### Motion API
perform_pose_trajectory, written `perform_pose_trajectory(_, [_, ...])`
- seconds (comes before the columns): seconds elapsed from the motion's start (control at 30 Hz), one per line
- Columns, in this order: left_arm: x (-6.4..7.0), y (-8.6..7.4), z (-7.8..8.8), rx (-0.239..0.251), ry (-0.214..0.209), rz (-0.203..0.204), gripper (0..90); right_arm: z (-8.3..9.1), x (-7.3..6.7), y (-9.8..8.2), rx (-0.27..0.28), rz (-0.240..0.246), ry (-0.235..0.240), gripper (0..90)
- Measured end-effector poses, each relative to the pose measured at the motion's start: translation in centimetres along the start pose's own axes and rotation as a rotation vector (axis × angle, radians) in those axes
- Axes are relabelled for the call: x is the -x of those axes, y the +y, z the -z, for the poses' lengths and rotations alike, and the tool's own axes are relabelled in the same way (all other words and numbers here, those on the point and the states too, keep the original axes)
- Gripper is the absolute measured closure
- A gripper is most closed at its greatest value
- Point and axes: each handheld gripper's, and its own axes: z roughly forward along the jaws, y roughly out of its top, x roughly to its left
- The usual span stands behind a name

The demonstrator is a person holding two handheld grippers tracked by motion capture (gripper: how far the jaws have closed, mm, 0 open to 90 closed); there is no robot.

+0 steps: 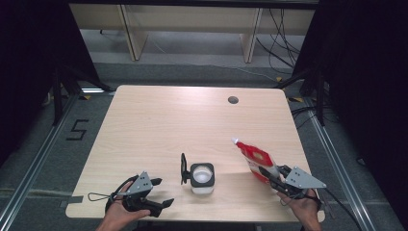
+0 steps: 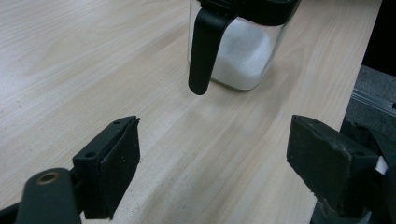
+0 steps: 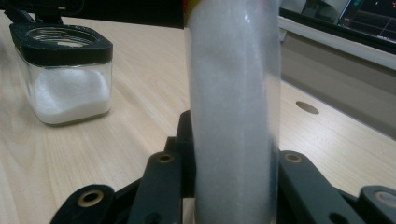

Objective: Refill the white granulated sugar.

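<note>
A square glass jar with a black rim and an opened flip lid stands near the table's front middle, partly full of white grains. From the left it shows as the jar with its lid hanging down the near side, and from the right as the jar at upper left. My left gripper rests open at the front left, its jaws wide apart and empty. My right gripper is shut on a red and white pouch, spout toward the jar; the pouch's clear base stands between its jaws.
A round cable hole lies near the table's far edge. The wooden table has dark floor on both sides, with metal rails and loose cables. Table legs of other furniture stand beyond the far edge.
</note>
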Motion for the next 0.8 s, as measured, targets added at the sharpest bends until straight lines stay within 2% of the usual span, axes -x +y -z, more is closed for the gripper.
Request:
perform_pose_trajectory(0.03, [0.0, 0.0, 0.0, 0.002, 0.000, 0.002, 16.8, 0.1, 0.0, 0.0, -0.005, -0.011, 0.006, 72.1])
perform_pose_trajectory(0.1, [0.0, 0.0, 0.0, 0.003, 0.000, 0.002, 16.8, 0.3, 0.1, 0.0, 0.005, -0.006, -0.016, 72.1])
perform_pose_trajectory(0.13, [0.0, 0.0, 0.1, -0.008, 0.002, 0.001, 16.8, 0.5, 0.0, 0.0, -0.006, -0.036, -0.009, 72.1])
perform_pose_trajectory(0.2, [0.0, 0.0, 0.0, -0.007, 0.001, 0.001, 16.8, 0.6, 0.2, -0.1, 0.007, -0.016, -0.026, 72.0])
perform_pose_trajectory(0.23, [0.0, 0.0, 0.0, -0.006, 0.002, 0.002, 16.8, 0.8, 0.1, 0.0, -0.011, -0.039, -0.017, 72.0])
perform_pose_trajectory(0.3, [0.0, 0.0, 0.0, 0.001, -0.001, 0.009, 16.8, 0.9, 0.4, 0.0, 0.002, 0.000, -0.029, 72.0])
perform_pose_trajectory(0.37, [0.0, 0.0, 0.1, -0.004, 0.000, 0.001, 16.8, 1.1, 0.1, -0.1, -0.003, -0.051, -0.035, 71.7])
perform_pose_trajectory(0.43, [0.0, 0.0, 0.1, -0.003, 0.000, 0.006, 16.8, 1.6, 0.2, -0.2, -0.012, -0.051, -0.048, 71.3])
perform_pose_trajectory(0.47, [0.0, 0.0, 0.1, -0.003, 0.000, 0.004, 16.8, 1.9, 0.3, -0.3, -0.018, -0.066, -0.049, 71.0])
perform_pose_trajectory(0.53, [0.0, 0.0, 0.0, -0.004, 0.001, 0.004, 16.8, 2.2, 0.4, -0.5, -0.007, -0.065, -0.069, 70.1])
perform_pose_trajectory(0.57, [0.0, 0.1, 0.1, -0.006, 0.002, -0.008, 16.8, 2.6, 0.4, -0.5, -0.024, -0.079, -0.072, 69.9])
perform_pose_trajectory(0.63, [0.0, 0.1, 0.1, -0.007, 0.002, -0.009, 16.8, 3.0, 0.5, -0.7, -0.020, -0.090, -0.095, 69.3])
perform_pose_trajectory(0.67, [0.0, 0.1, 0.0, -0.005, 0.003, 0.004, 16.8, 3.2, 0.3, -0.8, -0.023, -0.120, -0.109, 68.9])
perform_pose_trajectory(0.73, [0.0, 0.1, -0.1, 0.005, 0.002, 0.002, 16.8, 3.5, 0.6, -1.0, -0.020, -0.109, -0.094, 68.7])
perform_pose_trajectory(0.77, [-0.1, 0.1, 0.0, -0.004, 0.000, -0.016, 16.8, 3.5, 0.6, -1.0, -0.011, -0.102, -0.090, 68.6])
perform_pose_trajectory(0.8, [-0.1, 0.1, 0.0, -0.005, -0.001, -0.019, 16.8, 3.5, 0.4, -0.9, -0.029, -0.113, -0.100, 68.4])
